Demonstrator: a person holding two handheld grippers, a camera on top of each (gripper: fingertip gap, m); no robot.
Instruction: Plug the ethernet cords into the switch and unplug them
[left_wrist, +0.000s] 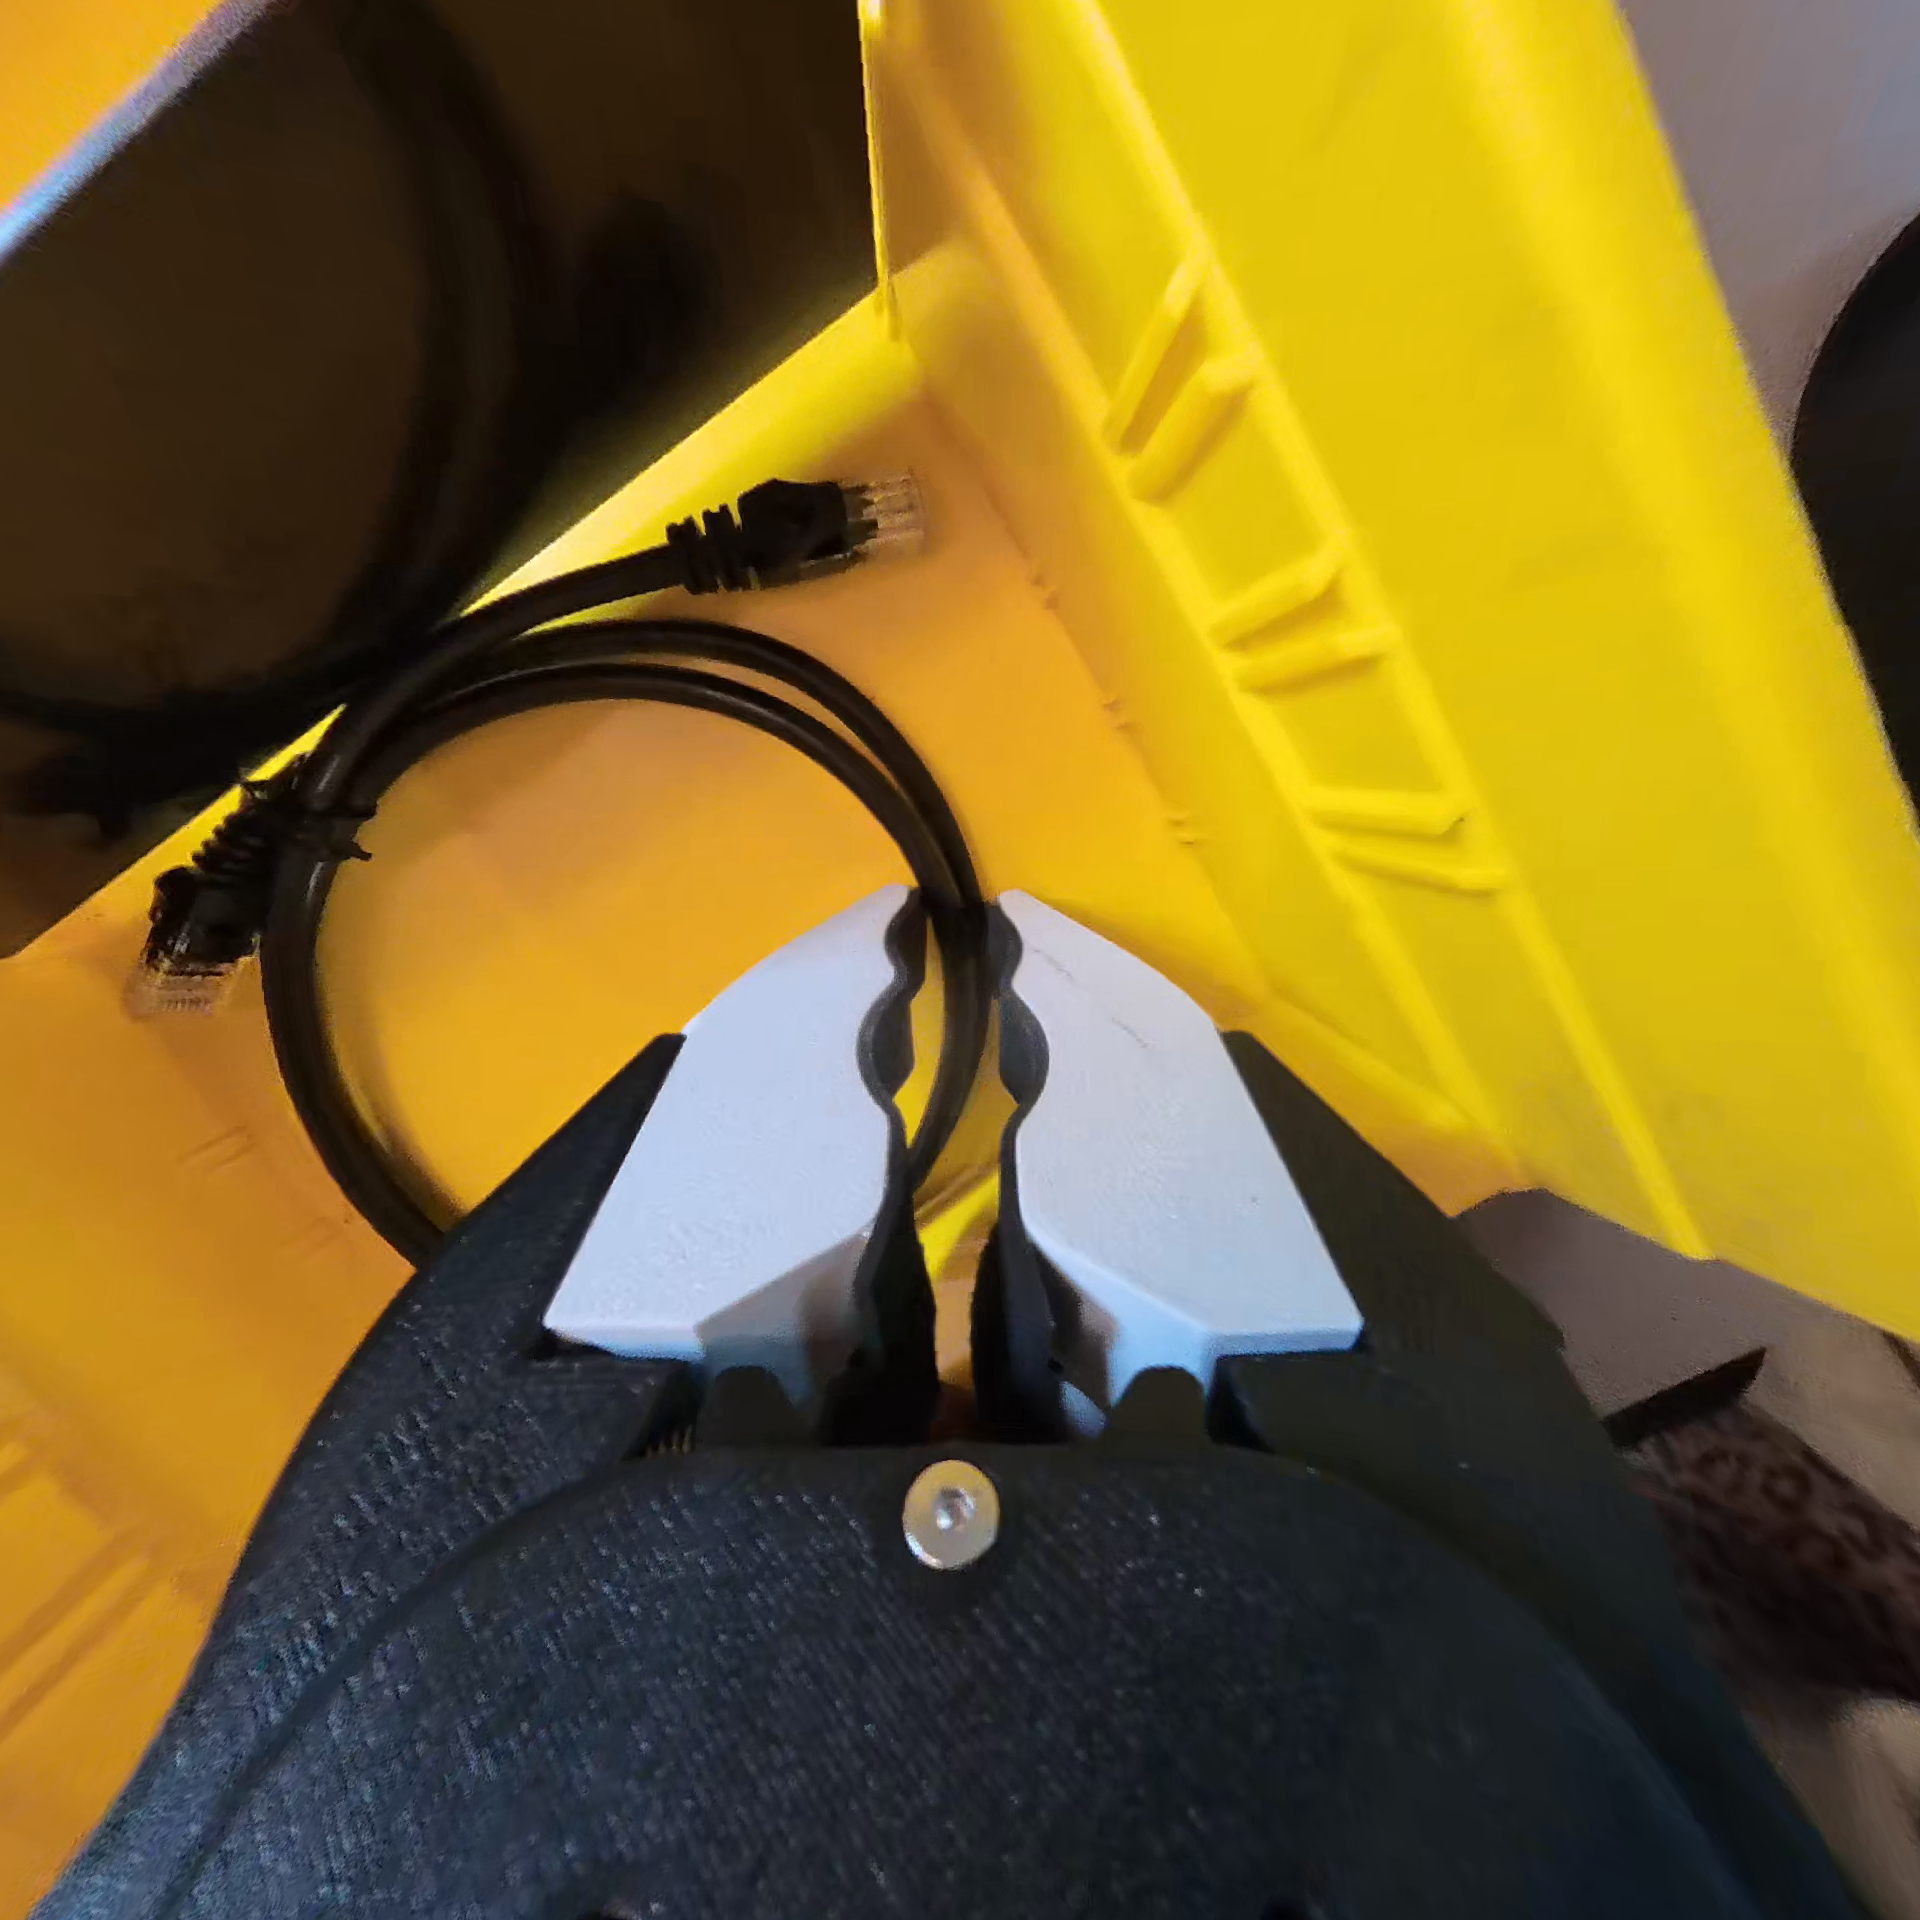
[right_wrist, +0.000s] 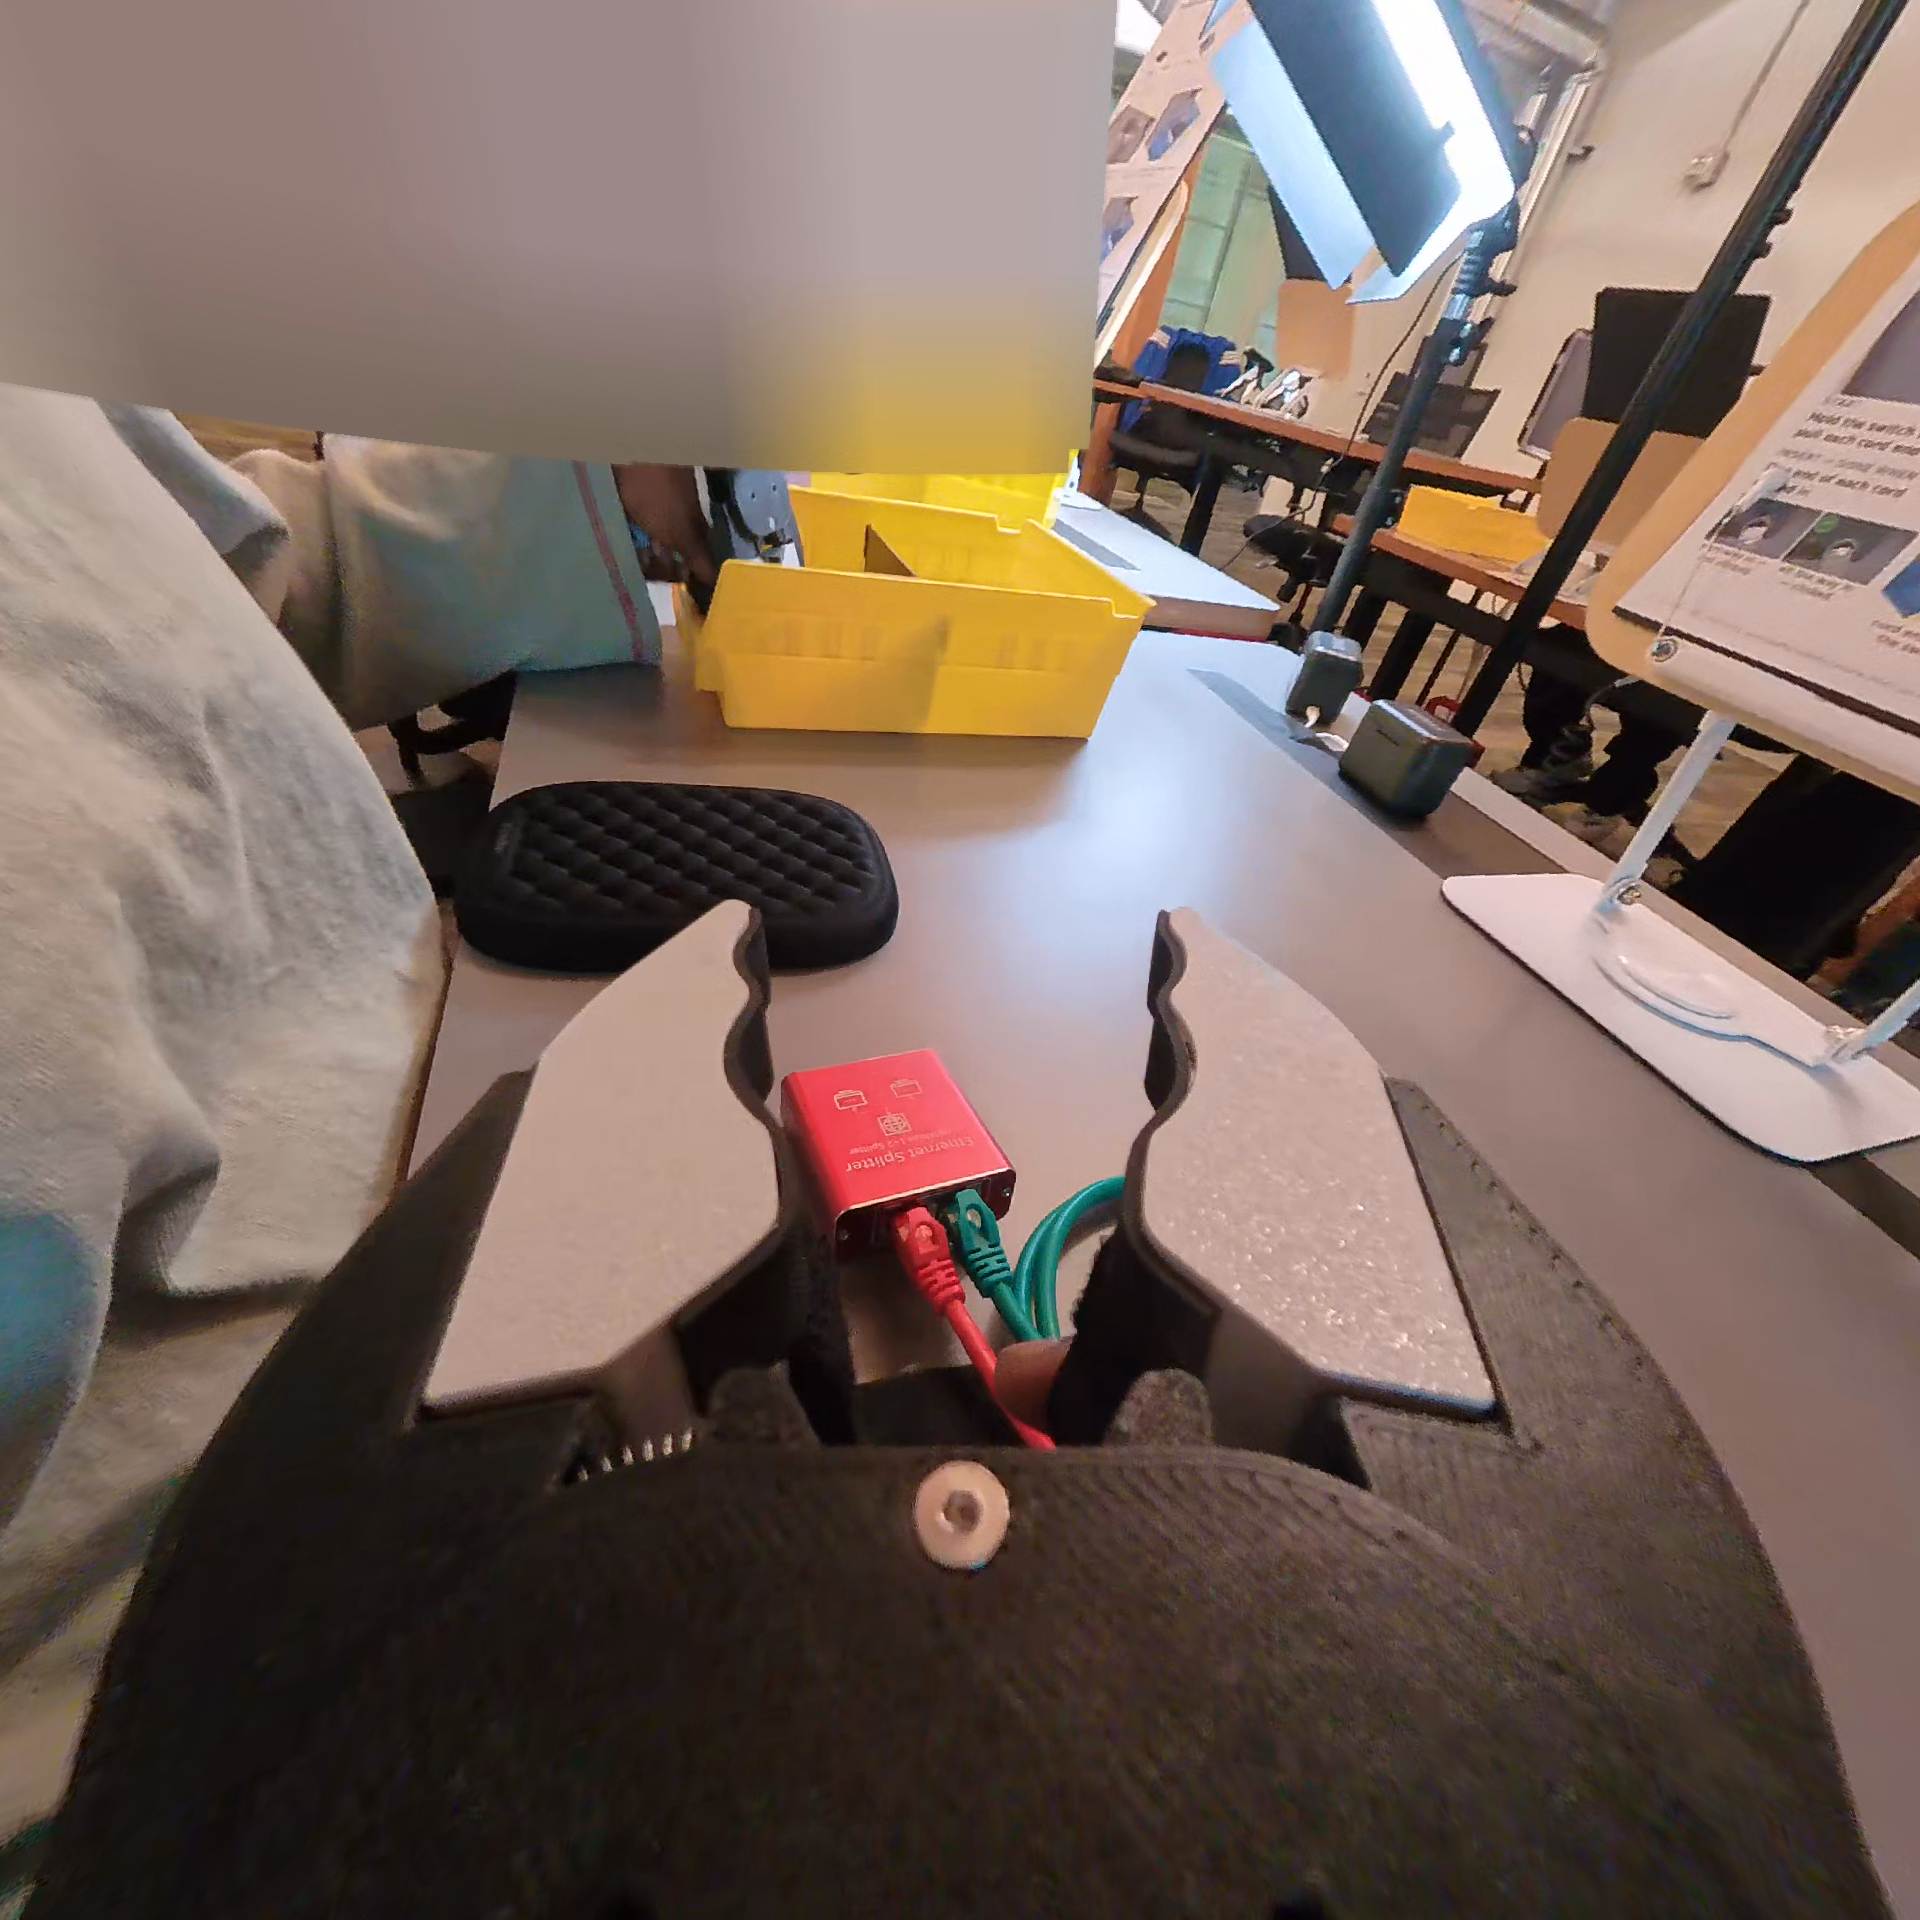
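Note:
In the left wrist view my left gripper (left_wrist: 954, 914) is shut on a coiled black ethernet cord (left_wrist: 582, 665) inside a yellow bin (left_wrist: 1299, 416). The cord is tied in a loop; both clear-tipped plugs (left_wrist: 831, 514) hang free. In the right wrist view my right gripper (right_wrist: 961, 956) is open and empty above a small red switch (right_wrist: 894, 1143) on the grey table (right_wrist: 1091, 831). A red cord (right_wrist: 935, 1273) and a green cord (right_wrist: 982, 1252) are plugged into its near side. The switch lies between my fingers, nearer the left one.
A black quilted wrist pad (right_wrist: 675, 868) lies beyond the switch. The yellow bin (right_wrist: 914, 644) stands farther back with a person's sleeve (right_wrist: 468, 561) beside it. A white document stand (right_wrist: 1683, 987) and two grey chargers (right_wrist: 1403, 758) sit at the right table edge. Left tips to right tips: about 45 cm.

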